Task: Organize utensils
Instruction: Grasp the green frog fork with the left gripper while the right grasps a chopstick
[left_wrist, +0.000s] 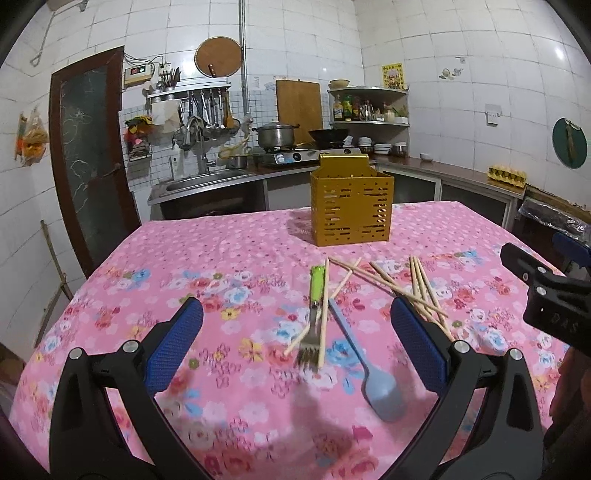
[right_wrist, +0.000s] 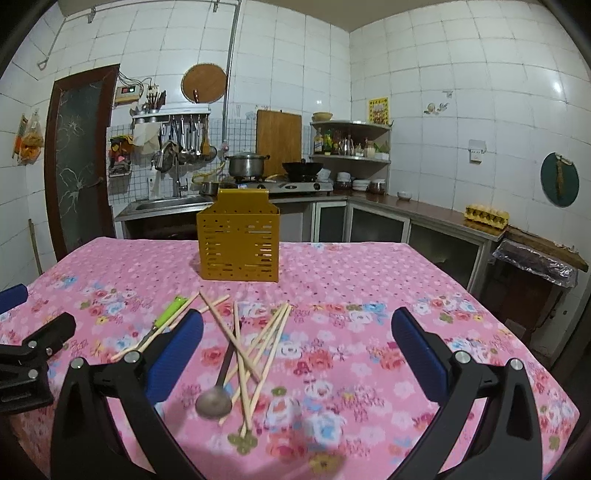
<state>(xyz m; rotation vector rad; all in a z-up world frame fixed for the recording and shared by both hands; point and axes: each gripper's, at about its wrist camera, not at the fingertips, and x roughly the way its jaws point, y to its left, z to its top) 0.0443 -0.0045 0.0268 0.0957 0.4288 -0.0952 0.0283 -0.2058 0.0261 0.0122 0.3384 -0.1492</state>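
A yellow slotted utensil holder (left_wrist: 351, 205) (right_wrist: 239, 245) stands upright at the far side of the pink floral table. Nearer lie a green-handled fork (left_wrist: 314, 314) (right_wrist: 170, 309), a blue spoon (left_wrist: 364, 363), a dark metal spoon (right_wrist: 218, 387) and several loose wooden chopsticks (left_wrist: 417, 286) (right_wrist: 258, 354). My left gripper (left_wrist: 295, 345) is open and empty, above the fork and blue spoon. My right gripper (right_wrist: 297, 349) is open and empty, above the table just right of the chopstick pile. Each gripper shows at the edge of the other's view.
The pink floral tablecloth (left_wrist: 207, 258) (right_wrist: 369, 280) covers the table; its far edge lies behind the holder. Beyond stand a kitchen counter with a sink (left_wrist: 207, 177), a stove with a pot (right_wrist: 247, 166) and a corner shelf (right_wrist: 351, 142).
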